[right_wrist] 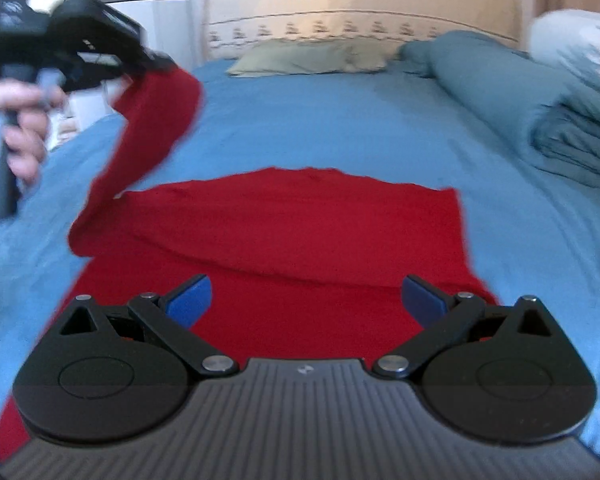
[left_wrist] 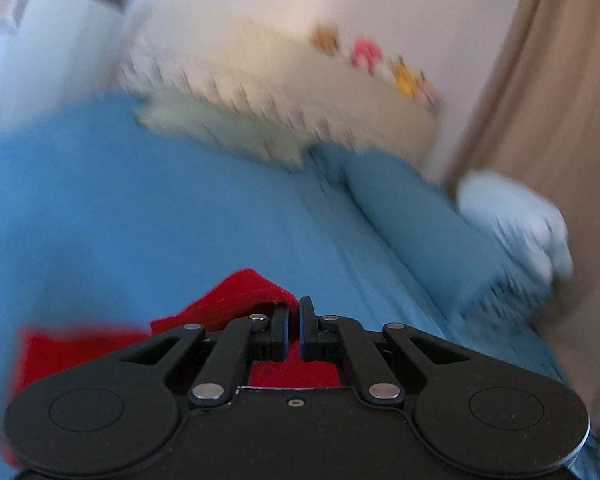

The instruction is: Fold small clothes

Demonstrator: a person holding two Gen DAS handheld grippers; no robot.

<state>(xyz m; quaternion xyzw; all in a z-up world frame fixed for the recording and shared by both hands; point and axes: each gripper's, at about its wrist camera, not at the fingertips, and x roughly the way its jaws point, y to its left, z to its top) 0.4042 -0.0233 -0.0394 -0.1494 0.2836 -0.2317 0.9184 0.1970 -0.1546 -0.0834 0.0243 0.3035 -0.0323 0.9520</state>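
A red garment [right_wrist: 300, 232] lies spread on the blue bed sheet [right_wrist: 340, 128]. Its left sleeve [right_wrist: 156, 112] is lifted off the bed, pinched by my left gripper [right_wrist: 156, 62], which shows at the upper left of the right wrist view. In the blurred left wrist view that gripper [left_wrist: 295, 312] is shut on the red sleeve [left_wrist: 236, 300], with more red cloth hanging below. My right gripper [right_wrist: 306, 300] is open with blue pads [right_wrist: 190, 300], hovering empty over the garment's near part.
A rolled blue duvet [right_wrist: 520, 92] and a white pillow [right_wrist: 576, 40] lie on the bed's right side. A pale green pillow [right_wrist: 308, 60] rests against the cream headboard [right_wrist: 360, 4]. A beige curtain [left_wrist: 560, 100] hangs at the right.
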